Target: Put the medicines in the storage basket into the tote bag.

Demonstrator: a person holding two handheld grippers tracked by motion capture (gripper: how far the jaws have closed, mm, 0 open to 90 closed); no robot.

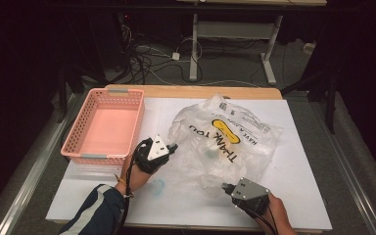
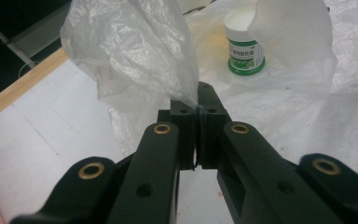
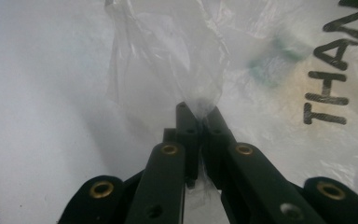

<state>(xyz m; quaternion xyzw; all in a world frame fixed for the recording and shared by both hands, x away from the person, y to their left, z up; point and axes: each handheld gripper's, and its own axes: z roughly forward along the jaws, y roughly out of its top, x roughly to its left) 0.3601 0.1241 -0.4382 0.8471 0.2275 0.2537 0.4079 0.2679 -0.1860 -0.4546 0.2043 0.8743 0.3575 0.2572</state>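
A clear plastic bag (image 1: 225, 139) printed "THANK YOU" lies crumpled on the white table top. Inside it stands a small white bottle (image 2: 244, 43) with a green label, seen blurred through the film as the bottle (image 3: 268, 63) in the right gripper view. My left gripper (image 1: 172, 147) sits at the bag's left edge, shut on a fold of the plastic bag (image 2: 140, 51). My right gripper (image 1: 224, 186) is at the bag's near edge, shut on another fold of the plastic bag (image 3: 168, 51).
A pink perforated basket (image 1: 84, 128) stands empty at the table's left. The white table cover (image 1: 298, 196) ends in a wooden edge at the back. Beyond it are cables and a desk frame (image 1: 235, 44) on the floor.
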